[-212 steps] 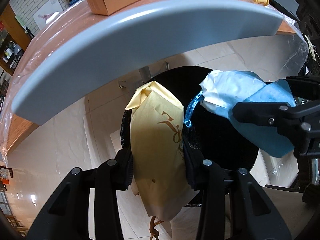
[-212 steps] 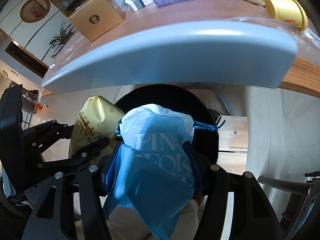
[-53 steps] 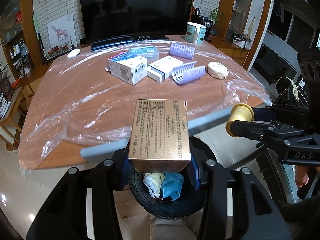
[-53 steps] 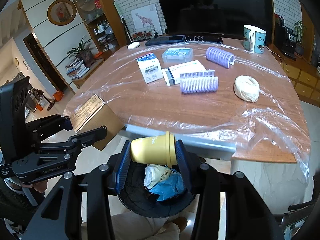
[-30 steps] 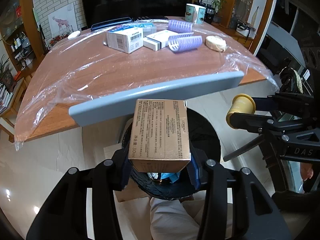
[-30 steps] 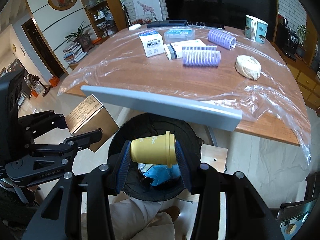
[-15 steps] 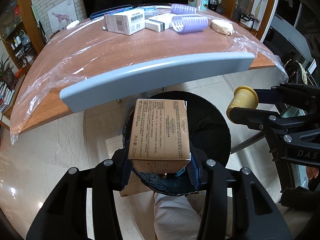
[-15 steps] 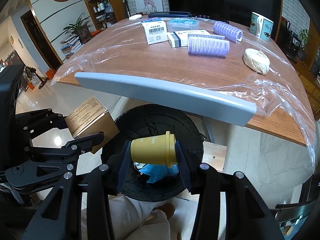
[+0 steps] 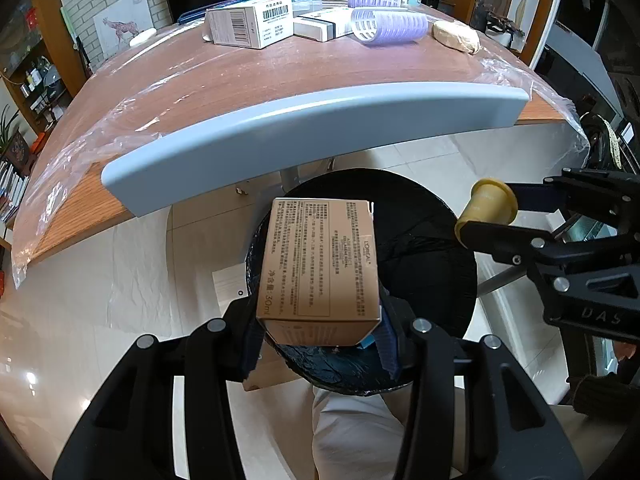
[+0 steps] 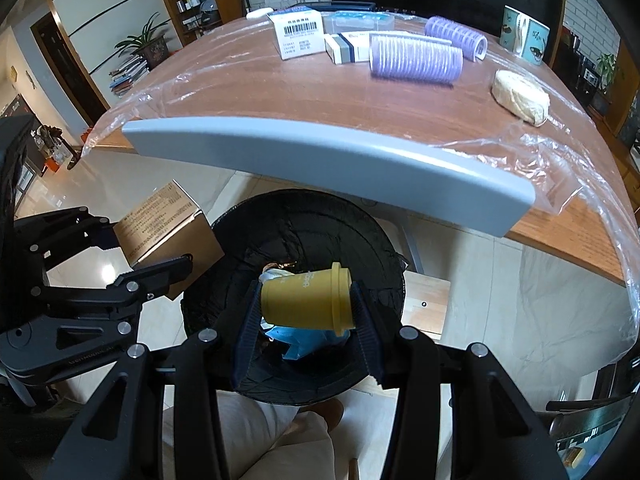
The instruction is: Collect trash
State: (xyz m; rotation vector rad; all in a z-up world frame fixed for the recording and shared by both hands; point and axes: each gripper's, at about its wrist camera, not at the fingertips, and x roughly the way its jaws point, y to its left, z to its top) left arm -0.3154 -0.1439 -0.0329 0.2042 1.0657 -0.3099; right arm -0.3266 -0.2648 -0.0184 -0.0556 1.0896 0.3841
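Left fingers point(image 9: 248, 336) pinch a tan printed carton point(image 9: 320, 264); right fingers point(image 10: 366, 330) pinch a yellow lidded cup point(image 10: 306, 300).

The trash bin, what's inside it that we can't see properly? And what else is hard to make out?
- Trash bin: in the left wrist view the brown box held by the left hand-held gripper covers most of its inside.
- Right wrist view: the yellow cup in the right hand-held gripper hides most of the blue bag.
- Box print: too small to read.
- Mug: its picture is too small to make out.
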